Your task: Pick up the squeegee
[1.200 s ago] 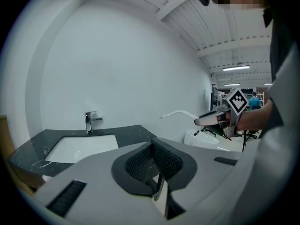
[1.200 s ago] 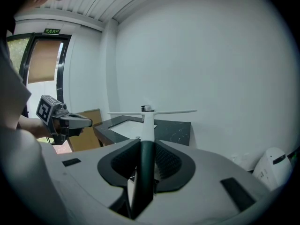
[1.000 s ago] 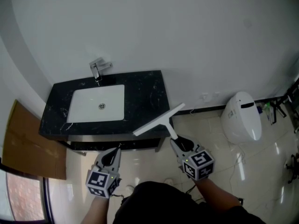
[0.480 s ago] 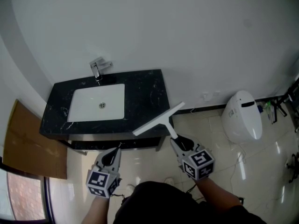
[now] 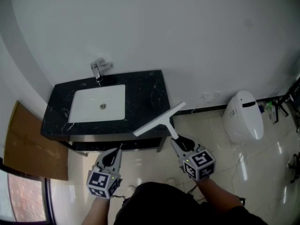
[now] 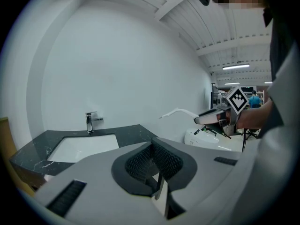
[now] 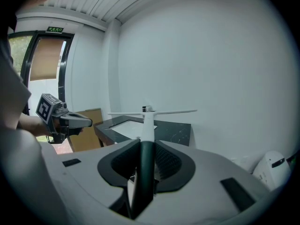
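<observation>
Plain white wall (image 5: 187,32) across the upper field, glossy pale tiled floor (image 5: 220,163) below. Black marble vanity counter (image 5: 145,97) set against the wall, veined white. Brown board (image 5: 28,144) leaning just left of the counter. White toilet (image 5: 243,118) at right, well apart from the counter. Rectangular white basin (image 5: 84,104) sunk in the counter's left half. White squeegee (image 5: 158,121) held in the air over the counter's front right corner, blade roughly level, dark-gripped handle running back toward the person. Right gripper (image 5: 178,142) with jaws closed tight on that handle, pads pressing both sides. Left gripper (image 5: 115,154) hovering in front of the counter, jaws brought together with nothing between them. Chrome faucet (image 5: 98,69) upright at the basin's back edge.
</observation>
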Demonstrator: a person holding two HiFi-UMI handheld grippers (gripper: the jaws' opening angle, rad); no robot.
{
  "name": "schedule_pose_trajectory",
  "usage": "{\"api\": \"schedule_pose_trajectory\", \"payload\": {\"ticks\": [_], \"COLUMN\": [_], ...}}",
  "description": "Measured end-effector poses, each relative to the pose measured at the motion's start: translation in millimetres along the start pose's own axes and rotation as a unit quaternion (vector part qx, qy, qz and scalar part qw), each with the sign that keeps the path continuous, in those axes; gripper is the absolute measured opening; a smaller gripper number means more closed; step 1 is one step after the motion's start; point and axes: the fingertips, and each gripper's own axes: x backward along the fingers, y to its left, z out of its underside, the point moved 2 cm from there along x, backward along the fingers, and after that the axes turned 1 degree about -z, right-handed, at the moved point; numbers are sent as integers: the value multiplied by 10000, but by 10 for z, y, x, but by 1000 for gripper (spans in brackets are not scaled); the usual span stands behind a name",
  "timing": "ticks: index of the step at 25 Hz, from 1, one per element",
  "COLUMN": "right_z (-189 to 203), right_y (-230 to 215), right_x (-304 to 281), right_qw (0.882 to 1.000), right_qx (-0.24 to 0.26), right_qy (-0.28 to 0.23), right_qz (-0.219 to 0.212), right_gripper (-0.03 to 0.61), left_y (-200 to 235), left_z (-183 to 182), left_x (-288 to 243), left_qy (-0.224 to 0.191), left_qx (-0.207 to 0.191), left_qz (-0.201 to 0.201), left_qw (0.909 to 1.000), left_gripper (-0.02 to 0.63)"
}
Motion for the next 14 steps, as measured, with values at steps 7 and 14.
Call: {"api": "schedule_pose_trajectory", "payload": {"ticks": [7, 14], "right_z": [19, 40], "right_y": [-27, -45], "right_x": [10, 11], "right_qw": [10000, 10000], "right_qx": [-14, -54], "right_qy": [22, 21], "right_qz": [6, 29], "right_gripper": [98, 98], "left_y": [-7, -16], "left_z": [43, 57], "left_x": [-35, -44], "left_qy": [-21, -25], "left_qx": [-100, -114], "left_qz": [70, 85], "left_qw": [9999, 9999], "left_gripper": [3, 3]}}
